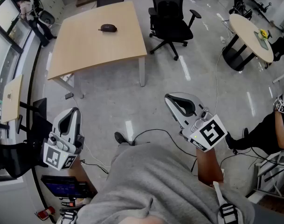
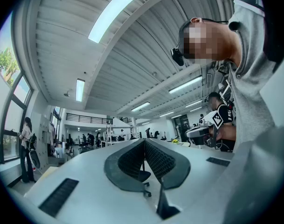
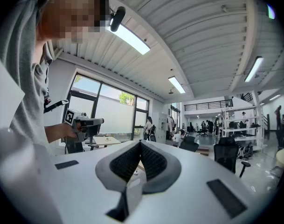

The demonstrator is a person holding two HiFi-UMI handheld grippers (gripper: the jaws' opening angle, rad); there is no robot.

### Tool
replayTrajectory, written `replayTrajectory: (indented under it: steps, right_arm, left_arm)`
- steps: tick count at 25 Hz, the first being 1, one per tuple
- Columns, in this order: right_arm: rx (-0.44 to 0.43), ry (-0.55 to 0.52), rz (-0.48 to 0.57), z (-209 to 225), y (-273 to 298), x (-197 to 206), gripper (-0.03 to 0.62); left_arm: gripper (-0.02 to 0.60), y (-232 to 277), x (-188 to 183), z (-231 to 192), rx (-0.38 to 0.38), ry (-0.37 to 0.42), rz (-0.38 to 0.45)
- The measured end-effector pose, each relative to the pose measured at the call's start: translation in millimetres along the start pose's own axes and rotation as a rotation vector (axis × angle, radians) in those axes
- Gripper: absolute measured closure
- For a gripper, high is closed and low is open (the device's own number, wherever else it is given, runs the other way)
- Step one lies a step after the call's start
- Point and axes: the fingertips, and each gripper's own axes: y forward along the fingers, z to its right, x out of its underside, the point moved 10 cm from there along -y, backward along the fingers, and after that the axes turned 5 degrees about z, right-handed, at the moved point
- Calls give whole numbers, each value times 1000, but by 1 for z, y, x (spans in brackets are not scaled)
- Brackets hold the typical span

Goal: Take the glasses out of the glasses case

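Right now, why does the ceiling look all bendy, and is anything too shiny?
Left gripper view: the wide lens bends the ceiling and its long lamp into curves, and the picture's corners go black. Right gripper view: the same bending, and the big window is washed out bright. Head view: sharp, with white streaks of glare on the shiny floor.

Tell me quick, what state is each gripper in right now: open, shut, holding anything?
Left gripper: shut, nothing between its jaws.
Right gripper: shut, nothing between its jaws.
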Motion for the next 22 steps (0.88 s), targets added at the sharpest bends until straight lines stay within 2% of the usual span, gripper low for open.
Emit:
replayTrajectory:
  steps: [12, 18, 22]
  right_arm:
    - [1, 15, -8, -5, -1, 4, 586]
    - [-16, 76, 41, 1, 5, 8, 585]
    - [-13, 84, 37, 5, 8, 8, 585]
  left_arm:
    - [577, -10, 0, 6, -4, -13, -17]
    - [577, -9, 5, 3, -8, -15, -26]
    - [577, -6, 4, 2, -12, -17, -31]
